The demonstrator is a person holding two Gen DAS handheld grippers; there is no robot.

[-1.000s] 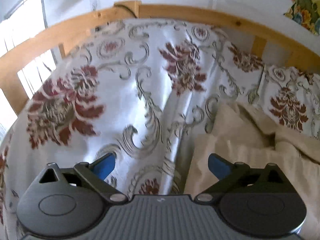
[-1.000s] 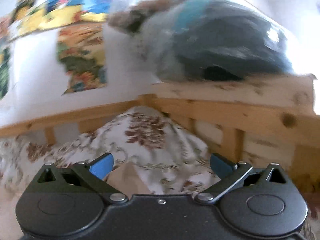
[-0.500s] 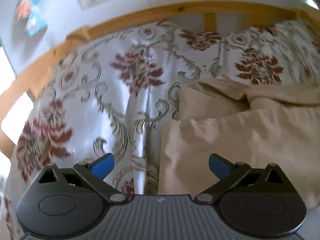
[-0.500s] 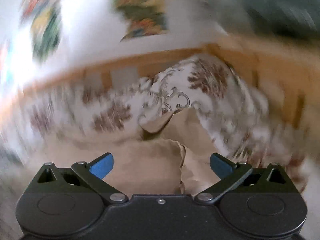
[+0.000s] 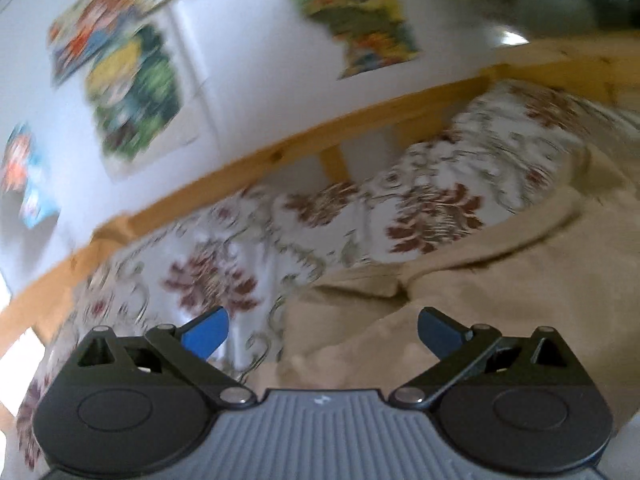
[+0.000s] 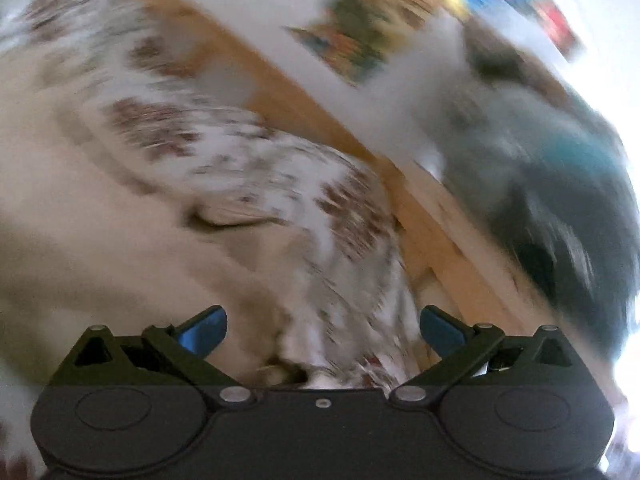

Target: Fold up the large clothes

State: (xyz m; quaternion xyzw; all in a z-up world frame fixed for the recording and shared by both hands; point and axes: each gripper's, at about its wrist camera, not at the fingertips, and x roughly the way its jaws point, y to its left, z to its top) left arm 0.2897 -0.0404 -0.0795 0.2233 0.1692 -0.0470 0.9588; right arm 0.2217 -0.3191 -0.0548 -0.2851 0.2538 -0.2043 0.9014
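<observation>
The left gripper [image 5: 322,330] is held over the bed with its blue fingers [image 5: 206,330] wide apart, and nothing is gripped between them. Just below and ahead of it the beige garment [image 5: 460,292] is seen, lying crumpled on the flowered bedspread [image 5: 248,256] (white cloth with dark red blooms). Behind the bedspread a wooden bed rail [image 5: 280,156] runs along the white wall, where colourful posters [image 5: 132,92] are fixed.

The right gripper [image 6: 323,330] is also shown with its jaws spread and empty. This view is strongly blurred and tilted. The beige garment [image 6: 100,248] fills the left part of it, beside a mound of the flowered bedspread [image 6: 280,176]. The wooden rail [image 6: 440,240] crosses diagonally, and a dark bundle [image 6: 560,184] rests on top of it; what it is cannot be told.
</observation>
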